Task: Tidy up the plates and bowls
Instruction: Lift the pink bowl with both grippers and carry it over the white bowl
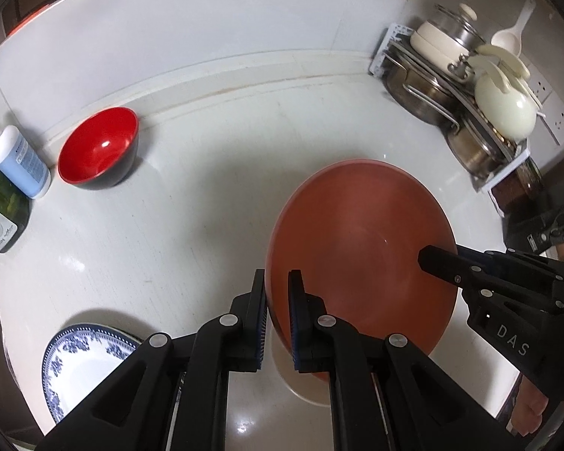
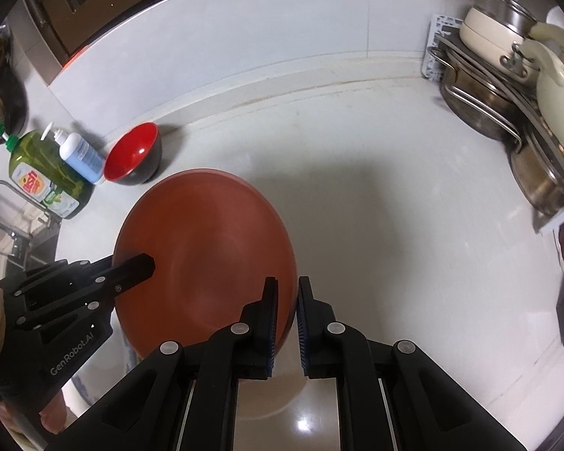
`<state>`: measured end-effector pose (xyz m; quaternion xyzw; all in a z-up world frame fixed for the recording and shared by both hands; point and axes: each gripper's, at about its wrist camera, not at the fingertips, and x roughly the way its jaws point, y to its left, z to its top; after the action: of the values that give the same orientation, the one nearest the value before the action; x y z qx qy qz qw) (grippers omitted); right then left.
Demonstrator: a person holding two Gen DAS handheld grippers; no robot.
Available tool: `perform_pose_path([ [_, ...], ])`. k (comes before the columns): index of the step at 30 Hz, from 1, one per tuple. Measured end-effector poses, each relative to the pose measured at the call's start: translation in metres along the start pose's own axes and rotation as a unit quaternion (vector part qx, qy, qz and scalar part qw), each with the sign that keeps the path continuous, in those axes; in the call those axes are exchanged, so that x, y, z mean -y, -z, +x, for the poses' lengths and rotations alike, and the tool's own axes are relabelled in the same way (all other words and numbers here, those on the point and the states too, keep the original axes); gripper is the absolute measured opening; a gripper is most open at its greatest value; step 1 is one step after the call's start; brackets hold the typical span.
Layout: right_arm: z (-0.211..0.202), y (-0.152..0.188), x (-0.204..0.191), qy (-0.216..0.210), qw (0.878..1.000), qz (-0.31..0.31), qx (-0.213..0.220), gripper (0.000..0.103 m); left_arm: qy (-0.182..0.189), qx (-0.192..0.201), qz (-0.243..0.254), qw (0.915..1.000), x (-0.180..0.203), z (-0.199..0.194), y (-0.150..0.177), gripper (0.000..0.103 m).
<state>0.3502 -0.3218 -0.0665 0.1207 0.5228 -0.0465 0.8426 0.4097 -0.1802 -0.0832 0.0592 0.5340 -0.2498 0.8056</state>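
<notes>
A large terracotta-red plate (image 1: 361, 240) is held above the white counter, tilted. My left gripper (image 1: 278, 293) is shut on its left rim. My right gripper (image 2: 286, 297) is shut on its right rim (image 2: 206, 251). Each gripper shows in the other's view: the right gripper (image 1: 470, 274) at the right, the left gripper (image 2: 94, 282) at the left. A red-and-black bowl (image 1: 98, 148) stands upright near the back wall and also shows in the right wrist view (image 2: 133, 154). A blue-patterned white plate (image 1: 82, 360) lies at the front left.
A rack of pots and pans (image 1: 470, 86) fills the back right corner. A blue-labelled pump bottle (image 1: 18, 158) and a green dish-soap bottle (image 2: 45, 176) stand at the left by the sink. The white counter (image 1: 206, 195) stretches between them.
</notes>
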Motion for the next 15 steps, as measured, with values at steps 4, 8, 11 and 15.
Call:
perform_pose_path([
  [4,0.001,0.009,0.004,-0.001,1.000,0.005,-0.007,0.012,0.003,-0.011,0.000,0.9999,0.003,0.003,0.009,0.011],
  [8,0.003,0.017,0.007,-0.001,1.000,0.010,-0.014,0.012,0.003,-0.027,0.001,0.9996,0.005,0.008,0.016,0.011],
  [11,0.005,0.024,0.008,0.001,1.000,0.012,-0.020,0.012,0.004,-0.035,0.000,0.9994,0.006,0.011,0.022,0.012],
  [15,0.009,0.031,0.011,-0.001,0.999,0.016,-0.030,0.012,0.004,-0.043,-0.001,0.9990,0.006,0.015,0.027,0.012],
])
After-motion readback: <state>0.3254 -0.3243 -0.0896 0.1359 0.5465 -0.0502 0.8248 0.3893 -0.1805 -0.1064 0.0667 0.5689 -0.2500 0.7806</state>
